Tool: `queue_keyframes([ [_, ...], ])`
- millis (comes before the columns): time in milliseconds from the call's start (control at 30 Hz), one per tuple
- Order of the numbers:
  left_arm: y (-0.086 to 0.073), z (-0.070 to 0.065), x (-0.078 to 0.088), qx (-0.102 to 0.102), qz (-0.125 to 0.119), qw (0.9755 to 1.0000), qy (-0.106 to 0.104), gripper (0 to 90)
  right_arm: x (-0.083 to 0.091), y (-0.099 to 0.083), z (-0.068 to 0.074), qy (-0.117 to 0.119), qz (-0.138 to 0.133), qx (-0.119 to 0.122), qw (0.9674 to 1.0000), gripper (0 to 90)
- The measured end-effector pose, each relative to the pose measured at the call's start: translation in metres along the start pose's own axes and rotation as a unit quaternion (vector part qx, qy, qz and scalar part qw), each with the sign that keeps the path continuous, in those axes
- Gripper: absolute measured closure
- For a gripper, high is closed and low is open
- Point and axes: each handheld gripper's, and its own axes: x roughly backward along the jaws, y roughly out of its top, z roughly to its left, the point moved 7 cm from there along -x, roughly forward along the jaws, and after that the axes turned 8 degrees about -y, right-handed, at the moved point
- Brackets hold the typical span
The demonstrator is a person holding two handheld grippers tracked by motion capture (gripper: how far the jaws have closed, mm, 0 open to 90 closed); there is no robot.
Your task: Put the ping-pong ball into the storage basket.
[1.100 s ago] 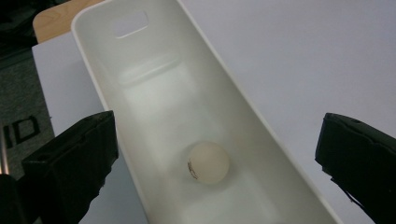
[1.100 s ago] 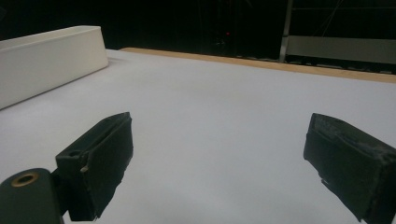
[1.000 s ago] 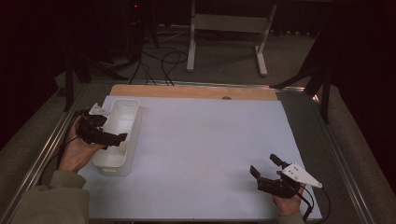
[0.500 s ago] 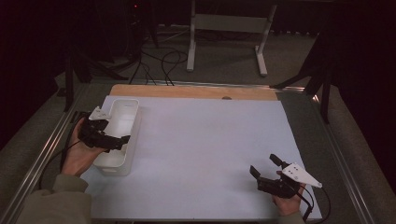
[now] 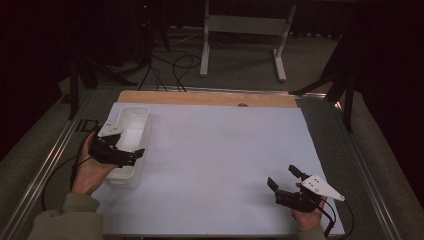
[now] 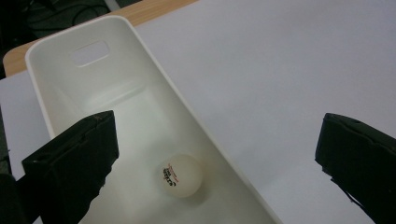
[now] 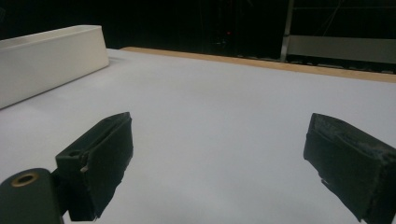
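Observation:
A long white bin (image 5: 134, 120) stands on the left side of the table. A white ping-pong ball (image 6: 181, 175) with small printed lettering lies on the bin's floor (image 6: 135, 116). My left gripper (image 5: 137, 155) hovers open over the near end of the bin, held by a hand; its jaws straddle the bin's right wall, with the ball below and between them (image 6: 215, 158). My right gripper (image 5: 282, 176) rests low over the white sheet at the near right, open with nothing between its jaws (image 7: 224, 163). The bin's side (image 7: 46, 60) appears far off to its left.
A white sheet (image 5: 225, 150) covers the table, with a wooden strip (image 5: 210, 98) along its far edge and metal rails at the sides. Beyond the table are a metal stand (image 5: 245, 25), cables (image 5: 175, 65) on the floor and darkness.
My left gripper has drifted a little toward the near end of the bin. The right gripper has stayed where it was.

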Motion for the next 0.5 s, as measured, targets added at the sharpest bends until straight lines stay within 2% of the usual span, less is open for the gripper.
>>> queue_keyframes([
  [500,-0.001,-0.013,0.0,-0.015,-0.027,0.9995,-0.012,0.2,0.0,0.0,0.0,0.001,0.0,0.001,1.0,8.1],
])
